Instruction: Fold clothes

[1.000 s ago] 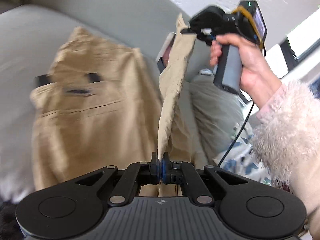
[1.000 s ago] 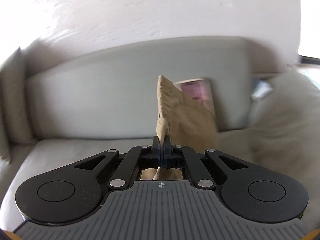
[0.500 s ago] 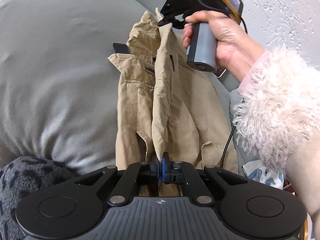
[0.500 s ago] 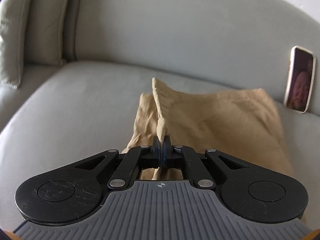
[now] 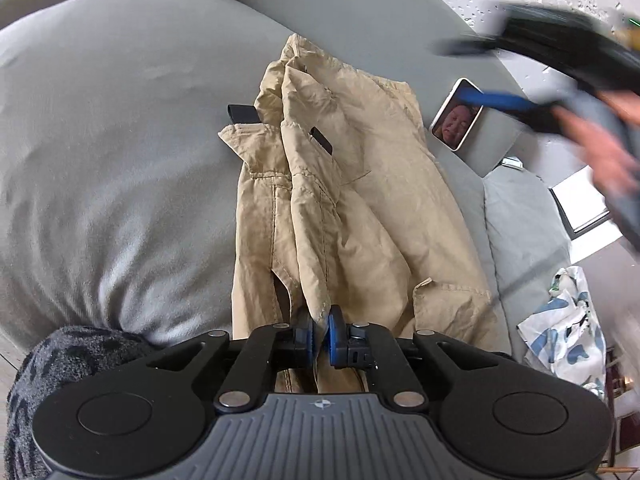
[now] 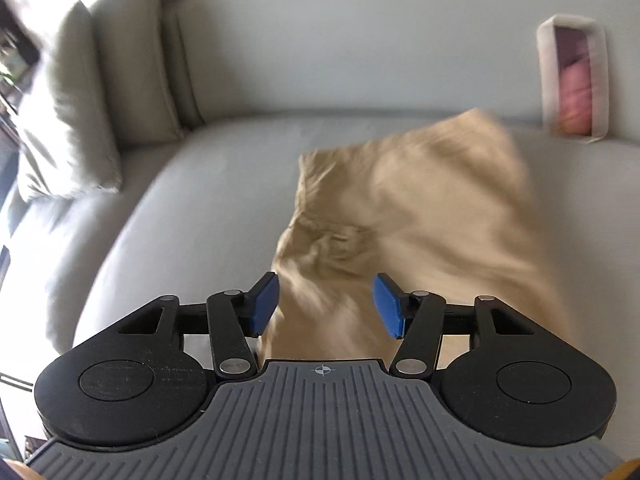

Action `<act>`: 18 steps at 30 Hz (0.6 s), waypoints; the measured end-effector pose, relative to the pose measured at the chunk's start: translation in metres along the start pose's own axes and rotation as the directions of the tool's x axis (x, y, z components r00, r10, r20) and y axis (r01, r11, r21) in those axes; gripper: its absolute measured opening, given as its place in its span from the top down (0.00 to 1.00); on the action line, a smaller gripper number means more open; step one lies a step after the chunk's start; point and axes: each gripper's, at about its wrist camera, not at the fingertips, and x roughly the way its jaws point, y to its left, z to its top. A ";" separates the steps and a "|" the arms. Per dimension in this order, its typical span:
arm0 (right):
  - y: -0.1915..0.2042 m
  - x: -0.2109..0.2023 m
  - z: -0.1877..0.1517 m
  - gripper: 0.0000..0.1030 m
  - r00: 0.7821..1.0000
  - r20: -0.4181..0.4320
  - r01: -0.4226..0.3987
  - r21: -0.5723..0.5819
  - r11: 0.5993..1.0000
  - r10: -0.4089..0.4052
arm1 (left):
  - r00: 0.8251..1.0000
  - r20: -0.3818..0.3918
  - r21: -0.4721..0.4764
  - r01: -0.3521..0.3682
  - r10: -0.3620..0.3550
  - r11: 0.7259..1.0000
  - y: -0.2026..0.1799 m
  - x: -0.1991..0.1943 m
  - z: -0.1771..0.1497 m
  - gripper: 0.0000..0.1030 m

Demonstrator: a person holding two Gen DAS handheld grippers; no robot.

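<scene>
Tan trousers (image 5: 352, 208) lie folded lengthwise on the grey sofa seat (image 5: 120, 152), with a raised fold running down their middle. My left gripper (image 5: 320, 330) sits at their near end; its blue pads stand slightly apart with the fold's edge between them. In the right wrist view the trousers (image 6: 420, 216) lie below my right gripper (image 6: 325, 304), which is open and empty just above the cloth. The right gripper (image 5: 560, 60) shows blurred in the left wrist view, at the upper right.
A phone (image 5: 456, 116) leans against the sofa back beside the trousers. A grey cushion (image 6: 68, 120) stands at the sofa's left end. A dark fuzzy cloth (image 5: 60, 360) and a blue-white patterned cloth (image 5: 568, 320) lie at the seat's near edge.
My right gripper has opened, let go of the trousers and pulled back up to the right. The lifted fold has dropped onto the trousers. My left gripper's pads have parted slightly.
</scene>
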 end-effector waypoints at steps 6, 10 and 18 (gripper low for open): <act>-0.031 -0.164 -0.074 0.29 0.974 0.227 -0.007 0.006 1.000 0.006 | 0.997 0.011 0.083 -0.077 0.076 0.994 -0.016 0.005 -0.001 0.73; -0.061 -0.241 -0.116 0.29 0.934 0.358 -0.049 0.064 0.997 0.022 | 0.991 -0.004 0.093 -0.133 0.133 0.987 -0.024 0.006 -0.001 0.73; -0.108 -0.244 -0.216 0.20 0.925 0.377 -0.186 0.317 0.930 0.056 | 0.968 0.062 0.154 -0.251 0.244 0.956 -0.042 -0.001 -0.015 0.99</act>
